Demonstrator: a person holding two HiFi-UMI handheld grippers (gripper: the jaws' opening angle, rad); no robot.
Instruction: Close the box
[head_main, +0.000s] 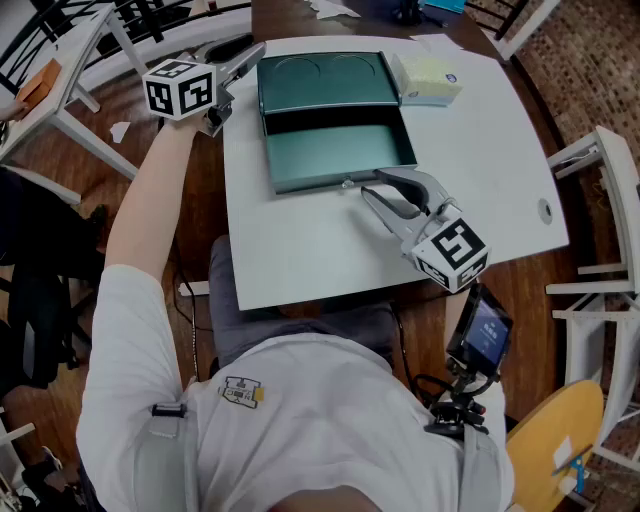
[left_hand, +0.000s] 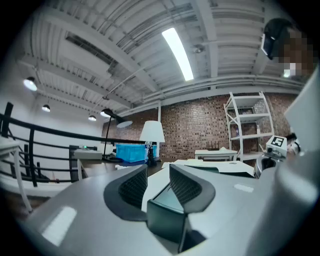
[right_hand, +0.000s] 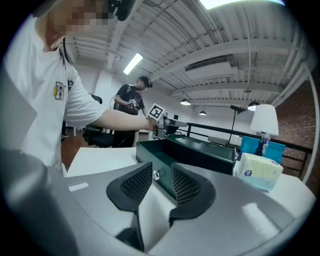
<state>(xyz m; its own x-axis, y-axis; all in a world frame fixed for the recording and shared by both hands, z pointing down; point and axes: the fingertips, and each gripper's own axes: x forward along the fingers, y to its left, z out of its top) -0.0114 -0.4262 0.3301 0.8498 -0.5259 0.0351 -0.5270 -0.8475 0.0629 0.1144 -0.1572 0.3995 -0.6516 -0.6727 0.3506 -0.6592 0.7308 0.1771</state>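
Observation:
A dark green box (head_main: 340, 150) lies open on the white table (head_main: 300, 250), its lid (head_main: 320, 80) folded back flat on the far side. My left gripper (head_main: 252, 55) reaches in at the lid's far left corner. In the left gripper view that corner (left_hand: 167, 220) sits low between the spread jaws of the left gripper (left_hand: 158, 172), and the pads do not press on it. My right gripper (head_main: 372, 185) stands open just in front of the box's near wall. A small silver knob (right_hand: 156, 175) on that wall shows in the gap of the right gripper (right_hand: 161, 172).
A pale tissue pack (head_main: 430, 80) lies just right of the lid. White chairs (head_main: 600, 200) stand at the table's right side. Another person (right_hand: 132, 102) stands in the background. A blue crate (left_hand: 132, 152) and a lamp (left_hand: 152, 132) are beyond the table.

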